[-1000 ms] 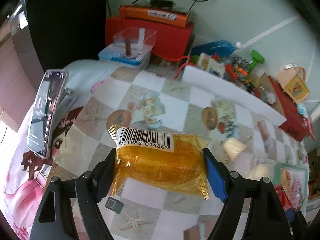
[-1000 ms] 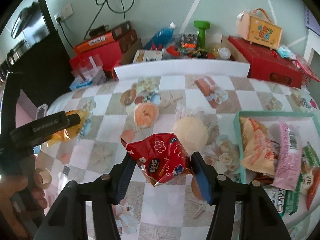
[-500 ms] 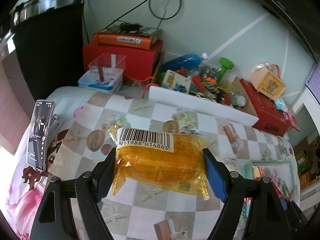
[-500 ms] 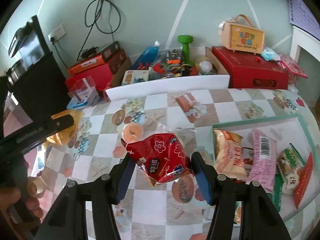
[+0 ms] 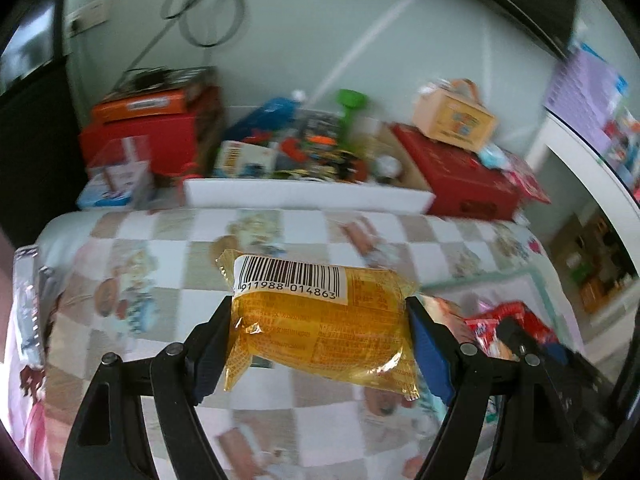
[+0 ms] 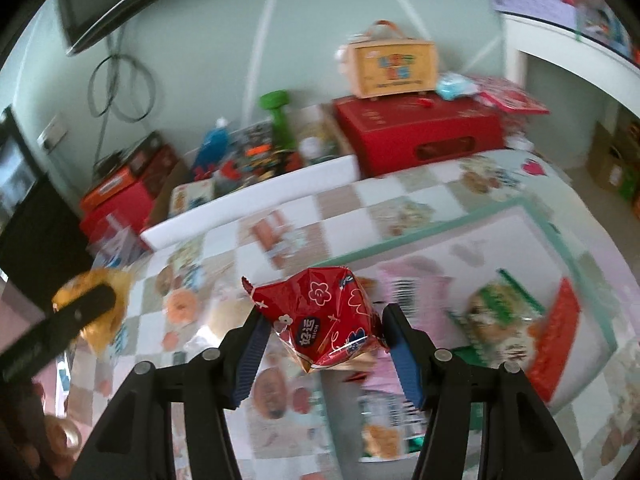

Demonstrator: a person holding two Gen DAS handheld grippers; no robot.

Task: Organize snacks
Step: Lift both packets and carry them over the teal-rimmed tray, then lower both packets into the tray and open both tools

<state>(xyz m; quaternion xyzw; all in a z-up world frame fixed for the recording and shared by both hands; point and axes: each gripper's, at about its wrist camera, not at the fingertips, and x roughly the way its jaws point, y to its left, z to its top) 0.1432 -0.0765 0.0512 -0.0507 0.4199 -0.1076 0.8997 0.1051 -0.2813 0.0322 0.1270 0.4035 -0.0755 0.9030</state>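
My left gripper [image 5: 320, 332] is shut on a yellow snack packet [image 5: 320, 320] with a barcode label, held above the checked tablecloth. My right gripper [image 6: 320, 332] is shut on a red snack packet [image 6: 324, 316] printed with flowers. The red packet hangs over the near left part of a green-rimmed tray [image 6: 440, 224] that holds several snack packs, among them a pink one [image 6: 416, 288] and a green one [image 6: 500, 308]. In the left wrist view the red packet [image 5: 500, 328] and the tray's rim [image 5: 480, 278] show at the right. The yellow packet [image 6: 94, 300] shows at the left of the right wrist view.
Red boxes [image 6: 416, 136], a small yellow case [image 6: 390, 66], a green dumbbell [image 6: 276, 114] and a box of clutter line the wall behind a white board [image 5: 308, 196]. Two round pastries [image 6: 182, 306] lie on the cloth left of the tray. A phone [image 5: 26, 308] stands at the left edge.
Both grippers have swung to the right and risen with their packets. The tray has come under the red packet and into the left wrist view. Grips unchanged.
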